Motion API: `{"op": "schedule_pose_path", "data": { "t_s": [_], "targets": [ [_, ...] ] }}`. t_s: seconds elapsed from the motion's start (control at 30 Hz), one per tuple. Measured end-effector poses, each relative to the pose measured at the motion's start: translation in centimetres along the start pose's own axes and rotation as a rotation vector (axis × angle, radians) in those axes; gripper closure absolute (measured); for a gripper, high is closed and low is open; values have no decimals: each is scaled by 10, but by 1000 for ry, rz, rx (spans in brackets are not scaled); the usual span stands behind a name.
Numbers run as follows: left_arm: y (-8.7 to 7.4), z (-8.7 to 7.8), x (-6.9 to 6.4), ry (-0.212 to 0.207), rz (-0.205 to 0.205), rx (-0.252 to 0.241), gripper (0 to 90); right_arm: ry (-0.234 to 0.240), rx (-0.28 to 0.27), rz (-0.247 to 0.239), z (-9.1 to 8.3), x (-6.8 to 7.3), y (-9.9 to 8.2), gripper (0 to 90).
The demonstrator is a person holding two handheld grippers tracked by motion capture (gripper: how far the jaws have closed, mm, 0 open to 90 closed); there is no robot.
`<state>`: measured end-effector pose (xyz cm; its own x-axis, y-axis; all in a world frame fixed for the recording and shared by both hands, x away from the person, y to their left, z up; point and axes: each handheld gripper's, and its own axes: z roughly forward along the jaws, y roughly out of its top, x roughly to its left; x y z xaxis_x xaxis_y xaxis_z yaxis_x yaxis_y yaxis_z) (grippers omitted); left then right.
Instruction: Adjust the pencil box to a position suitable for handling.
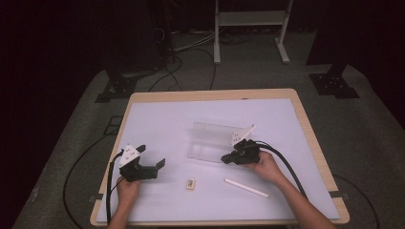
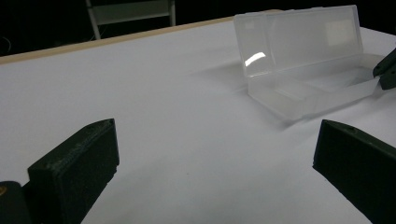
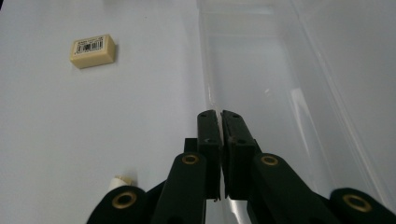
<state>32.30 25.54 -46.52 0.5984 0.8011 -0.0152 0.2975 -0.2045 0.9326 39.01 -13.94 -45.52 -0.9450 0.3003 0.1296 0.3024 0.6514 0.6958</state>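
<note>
From the high view, we see the clear plastic case (image 1: 215, 140) lying open at the middle of the worktop (image 1: 157, 119), its lid standing up along the far side and its long axis running roughly from nine o'clock to three o'clock. The right claw (image 1: 226, 158) sits at the case's near right corner, about four o'clock from its centre, with its jaws pressed together and nothing between them. The left claw (image 1: 152, 161) rests well apart at eight o'clock from the case, jaws spread. So the right hand (image 1: 265, 167) is clearly the nearer one. The eraser (image 1: 190, 183) lies at six o'clock from the case, and the white stick (image 1: 246, 187) at five o'clock, just beside the right hand.

In the left claw's view, the left claw (image 2: 212, 154) is spread wide over bare worktop, and the case (image 2: 308, 60) stands off toward one o'clock.

In the right claw's view, the right claw (image 3: 220, 119) is shut and empty, its tips over the near wall of the tray (image 3: 261, 74); we cannot quite tell whether they touch it. The tray runs straight ahead to twelve o'clock. The eraser (image 3: 92, 50) lies at ten o'clock, and the end of the stick (image 3: 122, 181) at eight o'clock.
</note>
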Motion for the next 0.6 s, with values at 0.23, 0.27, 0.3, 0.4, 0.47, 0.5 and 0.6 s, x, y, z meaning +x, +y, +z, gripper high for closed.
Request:
{"op": "schedule_pose_path", "data": {
  "t_s": [0.23,0.27,0.3,0.4,0.47,0.5,0.6],
  "targets": [
    [0,0,0,1,2,-1,0,4,12,2,2,-1,-1,860],
    [0,0,0,1,2,-1,0,4,16,4,2,0,-1,859],
    [0,0,0,1,2,-1,0,4,18,1,2,0,-1,858],
    [0,0,0,0,2,-1,0,1,22,0,4,0,-1,850],
    [0,0,0,1,2,-1,0,8,29,14,4,0,-2,842],
    [0,0,0,1,2,-1,0,8,29,14,4,0,-2,842],
    [0,0,0,0,2,-1,0,12,39,15,6,0,-2,824]
  ]
}}
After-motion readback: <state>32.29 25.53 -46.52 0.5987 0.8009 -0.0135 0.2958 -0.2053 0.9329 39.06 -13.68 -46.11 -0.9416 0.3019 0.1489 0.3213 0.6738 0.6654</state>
